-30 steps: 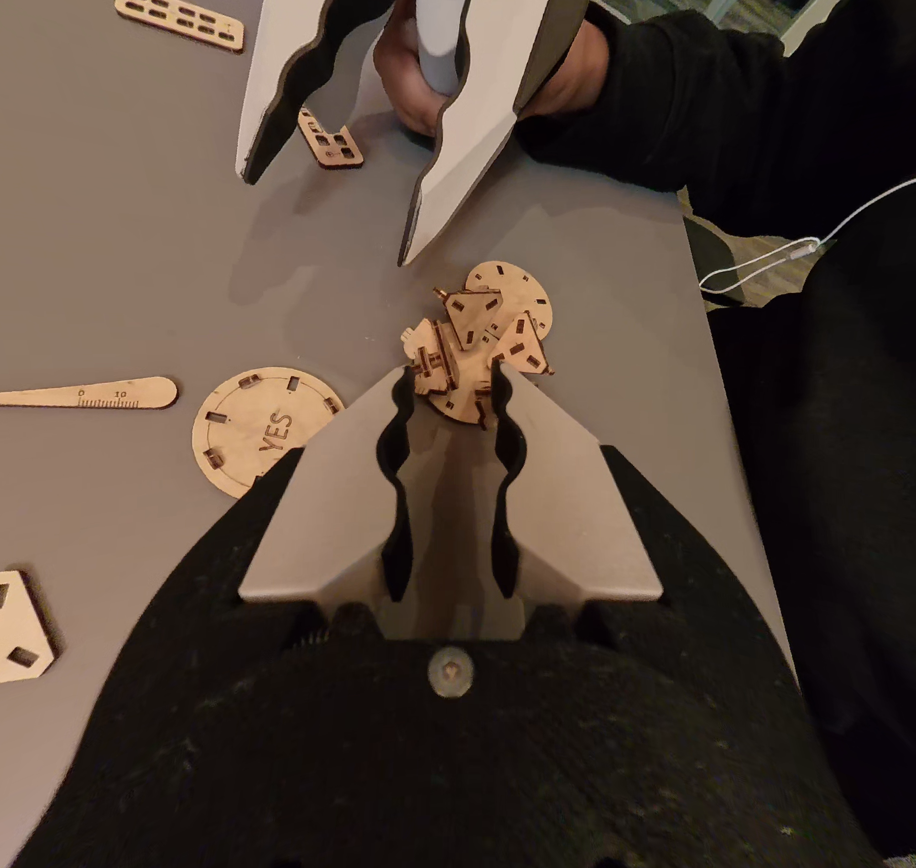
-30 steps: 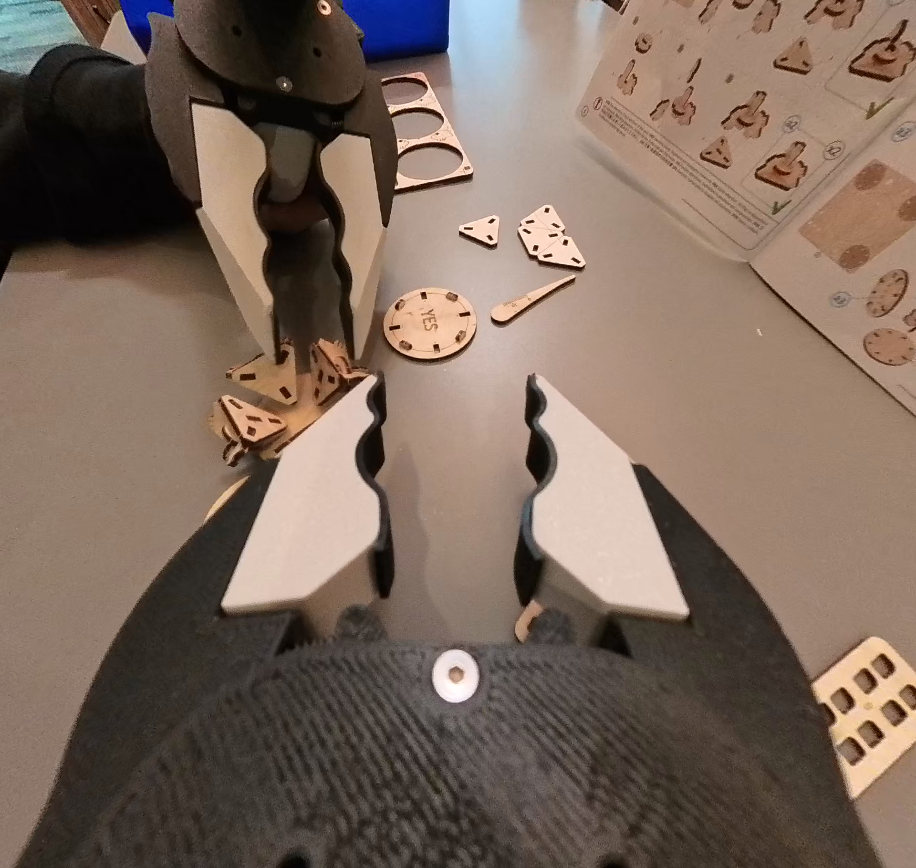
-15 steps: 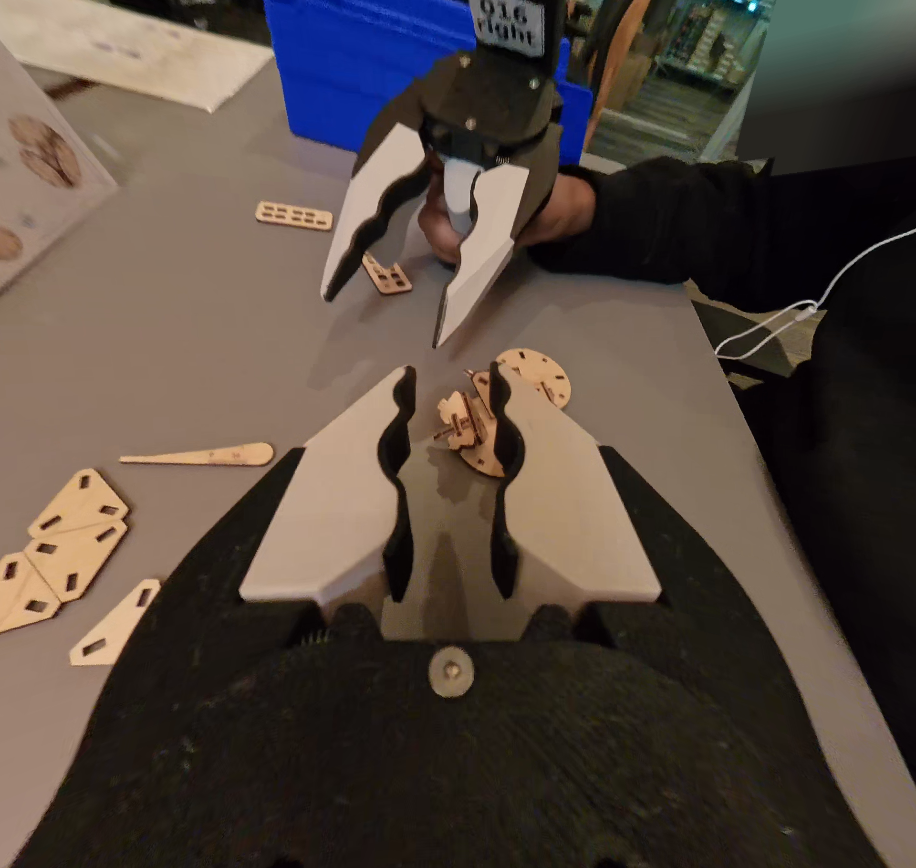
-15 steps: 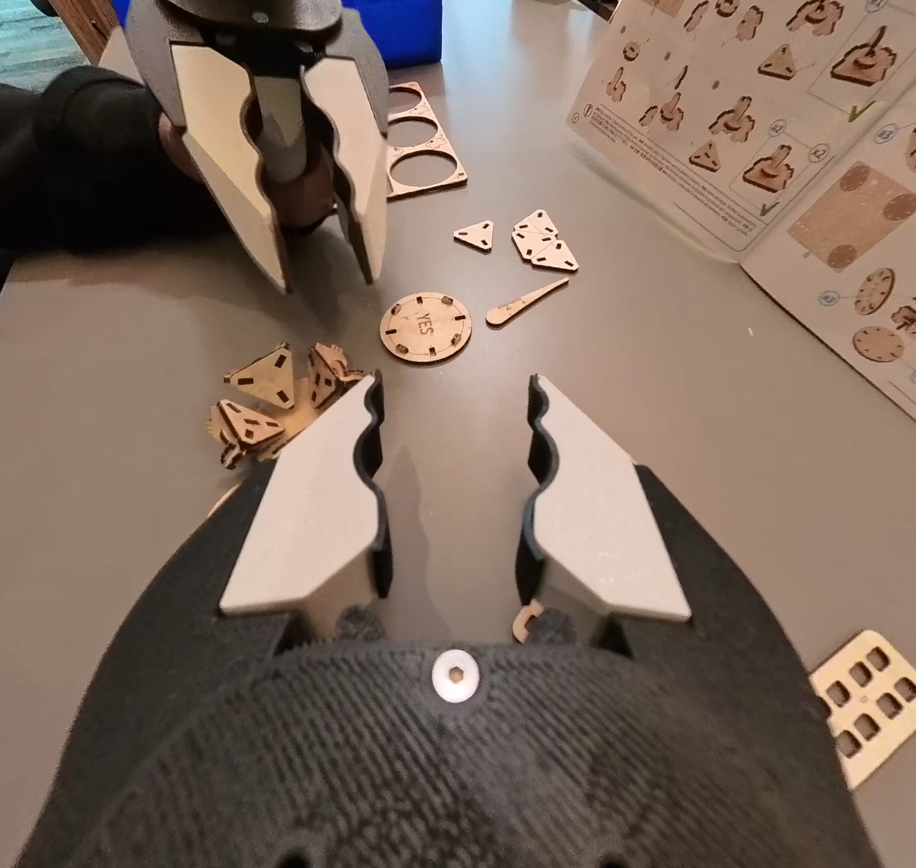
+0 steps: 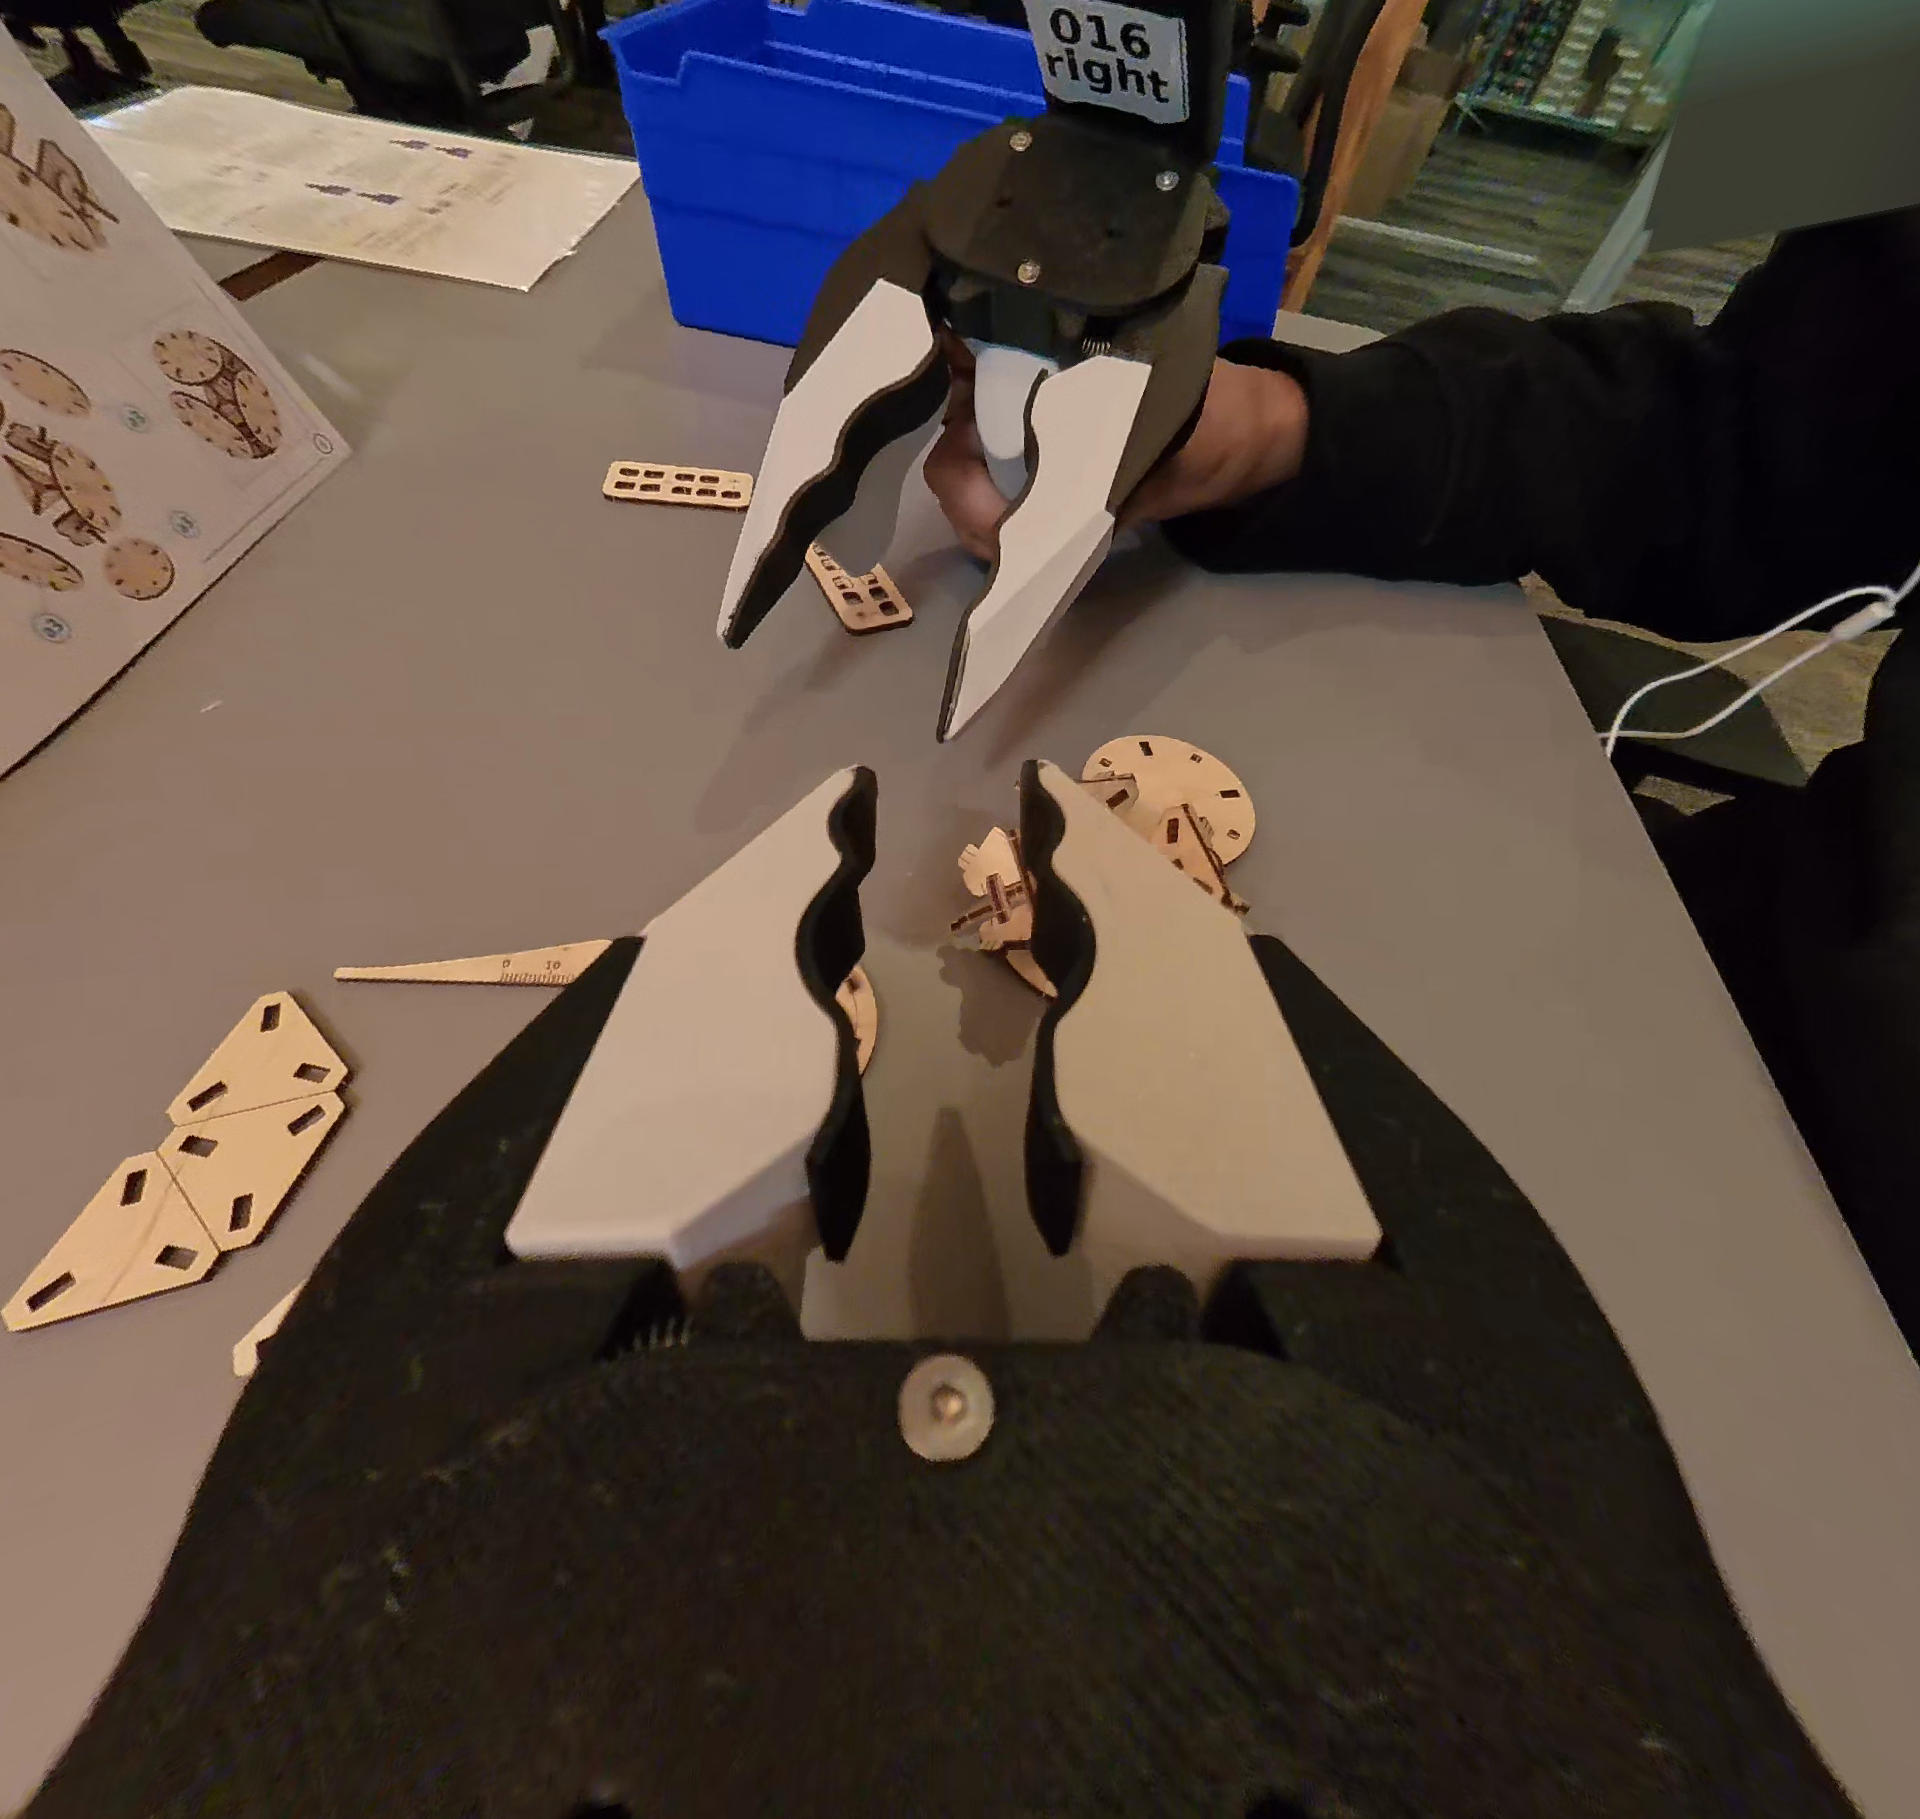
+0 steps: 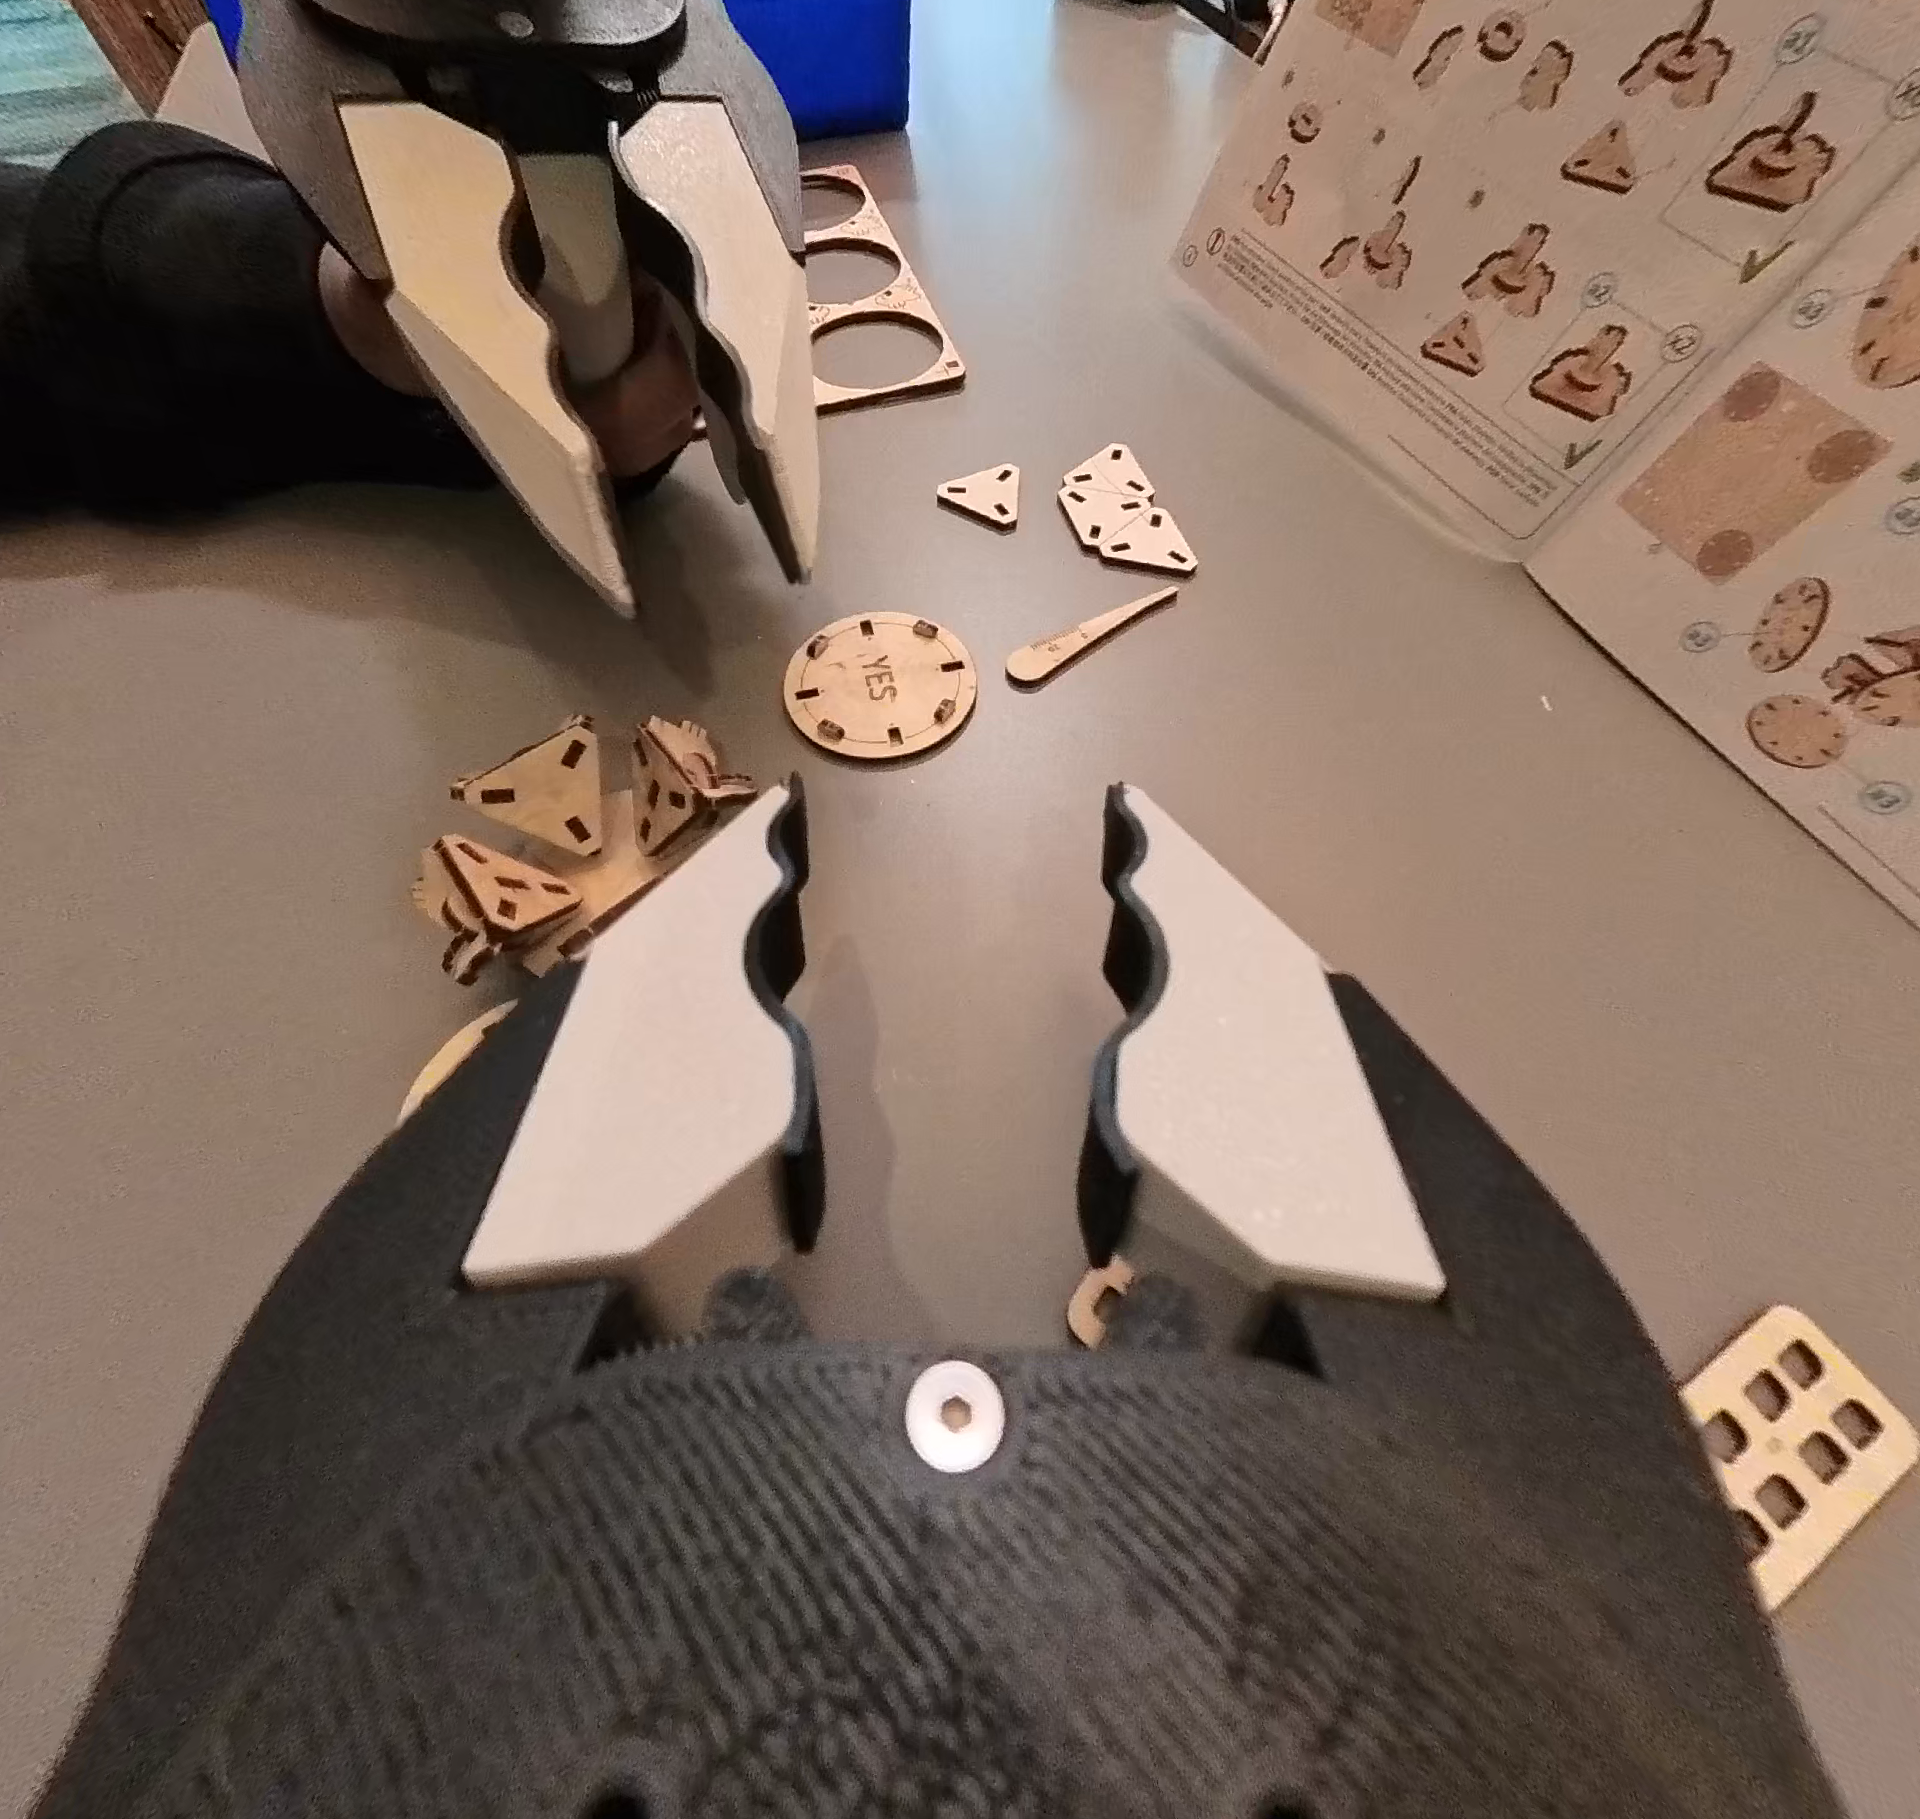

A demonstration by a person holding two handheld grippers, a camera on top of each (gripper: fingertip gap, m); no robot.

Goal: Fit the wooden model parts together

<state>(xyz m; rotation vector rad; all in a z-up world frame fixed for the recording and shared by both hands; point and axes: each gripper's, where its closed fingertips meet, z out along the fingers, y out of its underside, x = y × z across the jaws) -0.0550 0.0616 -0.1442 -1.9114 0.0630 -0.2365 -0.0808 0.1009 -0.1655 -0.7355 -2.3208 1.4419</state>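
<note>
A partly built wooden assembly (image 5: 1003, 896) of upright triangular plates on a round disc lies on the grey table (image 5: 468, 730); it also shows in the right wrist view (image 6: 551, 834). My left gripper (image 5: 945, 782) hovers above and just left of it, open and empty; seen in the right wrist view (image 6: 710, 590), it is raised off the table. My right gripper (image 6: 954, 793) is wide open and empty, low over bare table beside the assembly. In the left wrist view the right gripper (image 5: 842, 683) points down toward the assembly.
An engraved wooden disc (image 6: 881, 694), a wooden pointer (image 6: 1091, 637), flat triangular plates (image 6: 1122, 512) and a slotted plate (image 6: 1797, 1457) lie around. A cut-out frame (image 6: 873, 315) and blue bin (image 5: 790, 169) sit at the back. An instruction sheet (image 6: 1558, 211) stands on the right.
My left gripper has lifted and drawn back from the wooden assembly, which stays on the table; its jaws have narrowed slightly. The right gripper has barely moved.
</note>
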